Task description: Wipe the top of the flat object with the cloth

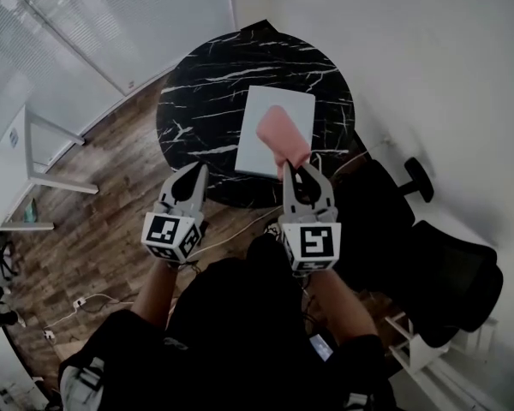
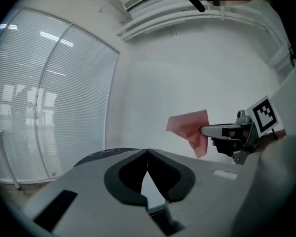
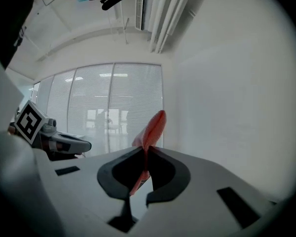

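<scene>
Right gripper [image 1: 301, 168] is pinched on pink fabric cloth [image 1: 281, 135], held above flat white slab [image 1: 280, 98] for wiping; left gripper [image 1: 191, 175] is pressed together, empty.

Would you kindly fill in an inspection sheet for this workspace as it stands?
Surface: round black marble table.
Job's things: white flat object lies on the table; pink cloth is held in the air, off it.
Clutter: nothing seen on the table.
Grippers: right gripper shut on the cloth; left gripper shut, empty.
Cables: white cable on the wood floor.
Surroundings: black chair, white desk, window blinds.
</scene>
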